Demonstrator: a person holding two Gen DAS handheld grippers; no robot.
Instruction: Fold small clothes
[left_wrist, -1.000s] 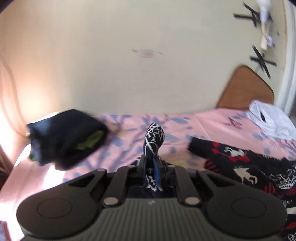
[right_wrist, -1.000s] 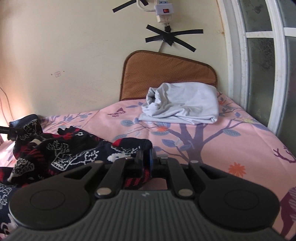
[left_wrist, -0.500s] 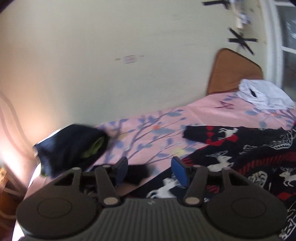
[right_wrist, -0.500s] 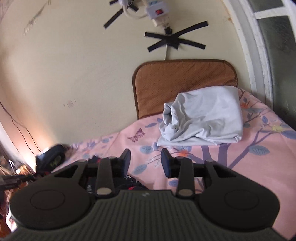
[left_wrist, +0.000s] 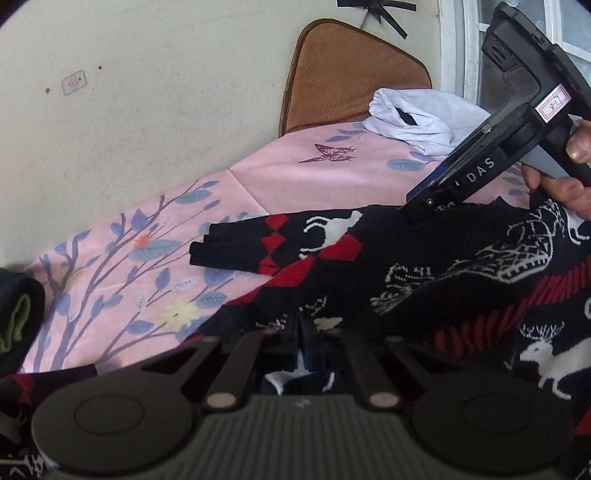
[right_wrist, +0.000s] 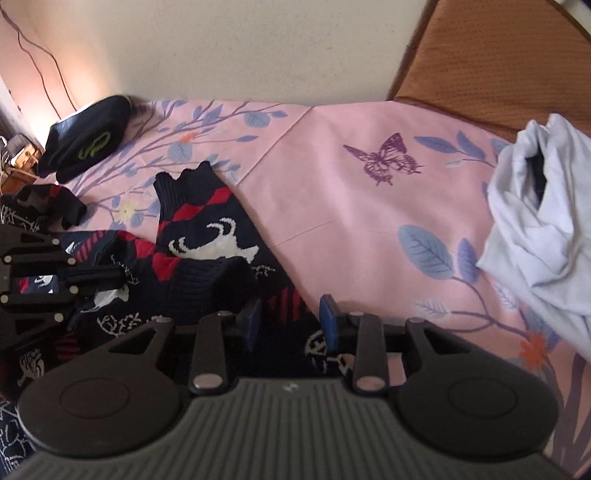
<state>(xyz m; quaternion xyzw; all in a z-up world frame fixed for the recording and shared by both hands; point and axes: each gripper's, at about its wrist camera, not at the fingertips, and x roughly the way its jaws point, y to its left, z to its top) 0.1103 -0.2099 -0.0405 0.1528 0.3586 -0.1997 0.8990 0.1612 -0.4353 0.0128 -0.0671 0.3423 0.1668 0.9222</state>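
A dark knit sweater (left_wrist: 424, 266) with red diamonds and white deer lies spread on the pink bedsheet (left_wrist: 295, 177); one sleeve points left. My left gripper (left_wrist: 300, 328) is shut on a fold of the sweater near its lower edge. My right gripper (right_wrist: 290, 321) is open, its blue pads either side of sweater cloth (right_wrist: 207, 266) at the garment's right edge. The right gripper also shows in the left wrist view (left_wrist: 413, 201), tips down on the sweater. The left gripper shows at the left of the right wrist view (right_wrist: 85, 277), closed on cloth.
A crumpled white garment (right_wrist: 543, 214) lies at the right by a brown cushion (right_wrist: 498, 55). A folded black garment with green trim (right_wrist: 85, 140) lies at the far left near the wall. A cable runs down the wall there.
Both grippers dropped from a raised pose down onto the sweater. The left gripper, open half a second ago, is now shut on cloth. The right gripper stays open.
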